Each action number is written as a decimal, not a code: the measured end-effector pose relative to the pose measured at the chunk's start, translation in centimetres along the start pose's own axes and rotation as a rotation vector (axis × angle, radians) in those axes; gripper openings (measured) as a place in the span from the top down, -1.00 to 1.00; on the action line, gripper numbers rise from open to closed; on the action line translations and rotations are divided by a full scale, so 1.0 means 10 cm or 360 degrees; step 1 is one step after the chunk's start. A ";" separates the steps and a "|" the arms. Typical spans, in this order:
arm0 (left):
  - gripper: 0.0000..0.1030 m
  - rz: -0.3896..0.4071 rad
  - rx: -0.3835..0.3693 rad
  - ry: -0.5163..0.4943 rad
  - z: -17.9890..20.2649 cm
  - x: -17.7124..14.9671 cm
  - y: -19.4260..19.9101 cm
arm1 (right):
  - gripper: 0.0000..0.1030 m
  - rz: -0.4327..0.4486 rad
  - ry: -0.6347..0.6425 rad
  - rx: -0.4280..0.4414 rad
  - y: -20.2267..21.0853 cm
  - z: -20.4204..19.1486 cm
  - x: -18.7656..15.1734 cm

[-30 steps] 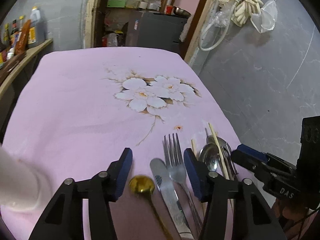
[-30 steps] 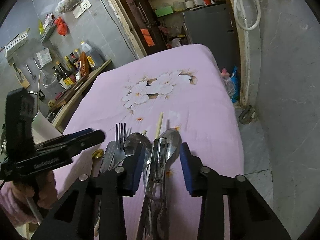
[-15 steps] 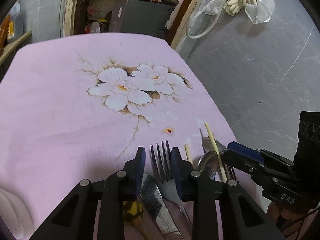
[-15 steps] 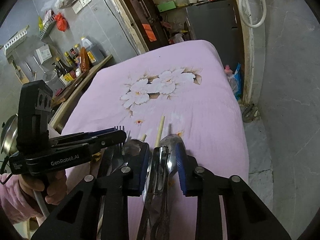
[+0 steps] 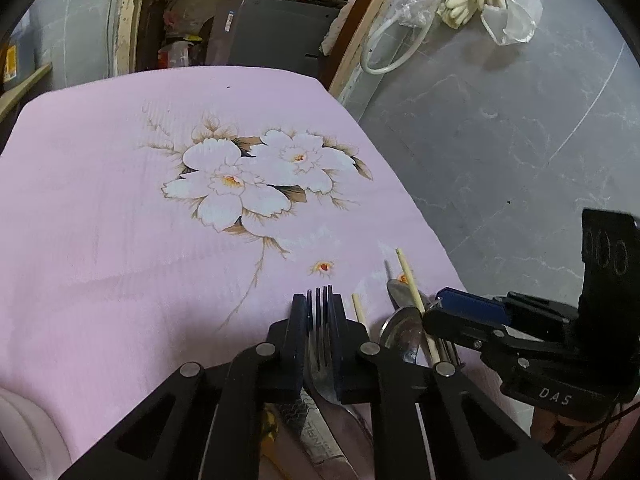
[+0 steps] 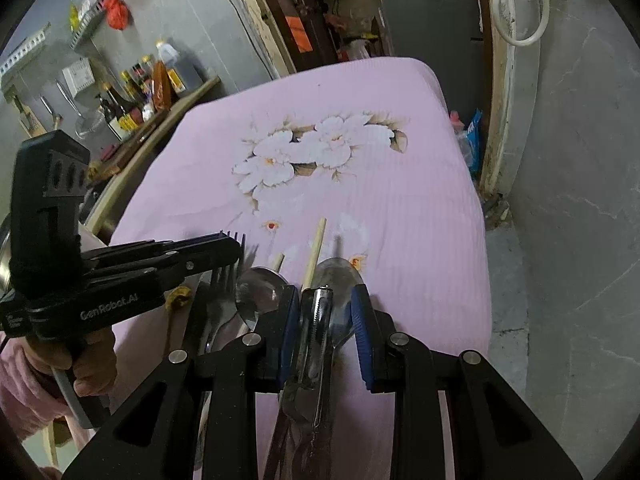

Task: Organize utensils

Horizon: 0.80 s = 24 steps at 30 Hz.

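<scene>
A row of utensils lies at the near edge of the pink flowered cloth (image 5: 120, 220). My left gripper (image 5: 318, 312) is shut on a steel fork (image 5: 320, 344); its tines stick out past the fingertips. A table knife (image 5: 316, 432) and a gold spoon (image 5: 270, 428) lie below it, partly hidden. To the right are two spoons (image 5: 402, 326) and wooden chopsticks (image 5: 412, 284). My right gripper (image 6: 325, 304) is partly open around steel tongs (image 6: 318, 328) and a large spoon (image 6: 340, 280), without gripping them. The fork (image 6: 232, 240) shows in the left gripper in the right wrist view.
The cloth's right edge drops to a grey marble floor (image 5: 520, 140). A wooden shelf with sauce bottles (image 6: 156, 80) runs along the left side. A doorway and grey cabinet (image 5: 276, 32) stand beyond the far end. Something white (image 5: 20, 436) sits at the near left.
My left gripper shifted right from over the gold spoon and knife and closed on the fork. My right gripper narrowed a little around the tongs and stayed in place.
</scene>
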State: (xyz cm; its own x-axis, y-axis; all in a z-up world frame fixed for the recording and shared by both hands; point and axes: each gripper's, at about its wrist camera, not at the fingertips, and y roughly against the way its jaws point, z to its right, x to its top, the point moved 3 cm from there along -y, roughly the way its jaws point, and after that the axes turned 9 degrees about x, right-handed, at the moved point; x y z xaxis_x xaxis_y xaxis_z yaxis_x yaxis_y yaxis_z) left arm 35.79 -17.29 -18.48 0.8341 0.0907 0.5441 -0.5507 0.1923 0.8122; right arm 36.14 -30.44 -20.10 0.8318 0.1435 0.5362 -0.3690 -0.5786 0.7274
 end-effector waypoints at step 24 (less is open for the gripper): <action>0.95 0.0425 0.0223 -0.0030 0.03 -0.07 0.99 | 0.79 0.0329 -0.0057 0.0070 0.69 -0.25 -0.17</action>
State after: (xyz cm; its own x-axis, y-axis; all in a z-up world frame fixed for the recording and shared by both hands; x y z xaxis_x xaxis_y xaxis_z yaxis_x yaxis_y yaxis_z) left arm 29.69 -15.73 -10.75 0.6590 0.1018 0.7452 -0.7507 0.0272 0.6601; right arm 31.17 -32.66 -14.88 0.7548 -0.0101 0.6559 -0.5155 -0.6274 0.5836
